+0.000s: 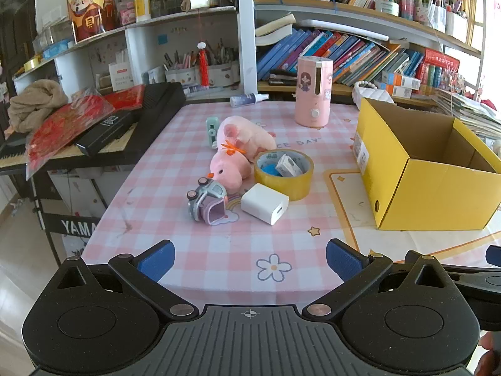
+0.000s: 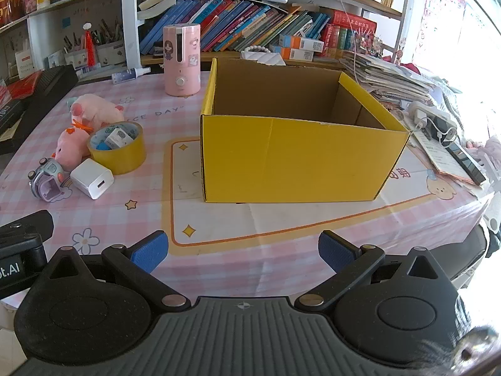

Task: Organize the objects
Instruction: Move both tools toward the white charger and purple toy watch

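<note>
Both grippers hang above the near edge of the table [image 2: 281, 219], angled down, neither touching anything. The left gripper [image 1: 250, 261] stands fully released and empty, aimed at the cluster of loose items. The right gripper [image 2: 244, 249] is likewise spread wide and empty, facing the box [image 2: 291, 156]. The box sits open on the table's right side, apparently empty, presumably the intended receptacle. The items lie well left of it: plush pig [image 1: 241, 147], tape roll [image 1: 286, 181] with small things inside its ring, charger [image 1: 264, 203] touching the roll, toy camera [image 1: 208, 202] beside the charger. Judgement: sorting not yet begun; the charger is nearest for a first pick.
</note>
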Tool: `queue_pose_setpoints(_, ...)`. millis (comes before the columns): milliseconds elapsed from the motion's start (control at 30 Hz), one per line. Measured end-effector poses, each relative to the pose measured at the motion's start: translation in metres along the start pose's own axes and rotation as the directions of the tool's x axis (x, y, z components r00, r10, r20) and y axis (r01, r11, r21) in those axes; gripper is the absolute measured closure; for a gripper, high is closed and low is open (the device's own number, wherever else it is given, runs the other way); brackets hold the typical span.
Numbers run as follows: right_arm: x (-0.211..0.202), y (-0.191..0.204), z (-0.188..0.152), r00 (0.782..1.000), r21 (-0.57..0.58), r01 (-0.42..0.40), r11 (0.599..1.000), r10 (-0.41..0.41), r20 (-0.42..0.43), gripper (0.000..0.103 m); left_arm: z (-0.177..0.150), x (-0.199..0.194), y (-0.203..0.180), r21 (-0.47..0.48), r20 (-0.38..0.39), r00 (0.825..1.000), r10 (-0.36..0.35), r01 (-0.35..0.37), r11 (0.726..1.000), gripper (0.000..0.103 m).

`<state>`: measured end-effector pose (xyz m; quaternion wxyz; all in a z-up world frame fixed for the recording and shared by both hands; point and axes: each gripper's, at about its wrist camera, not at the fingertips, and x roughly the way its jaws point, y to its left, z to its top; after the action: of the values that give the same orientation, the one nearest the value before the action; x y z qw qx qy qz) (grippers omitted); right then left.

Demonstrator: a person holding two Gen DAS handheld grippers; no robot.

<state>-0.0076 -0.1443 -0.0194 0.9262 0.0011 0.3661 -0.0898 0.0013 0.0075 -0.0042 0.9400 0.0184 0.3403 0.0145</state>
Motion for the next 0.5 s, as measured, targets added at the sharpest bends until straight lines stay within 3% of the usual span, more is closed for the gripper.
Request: queue_pose_setpoints(500, 0.0043, 0.0048, 0.0051, 1.0, -0.005, -0.006, 1.0, 0.006, -0.012, 0.0, 0.0052, 0.0063, 0.0054, -0.007, -0.009, 1.0, -0.008, 0.008, 1.0, 0.0)
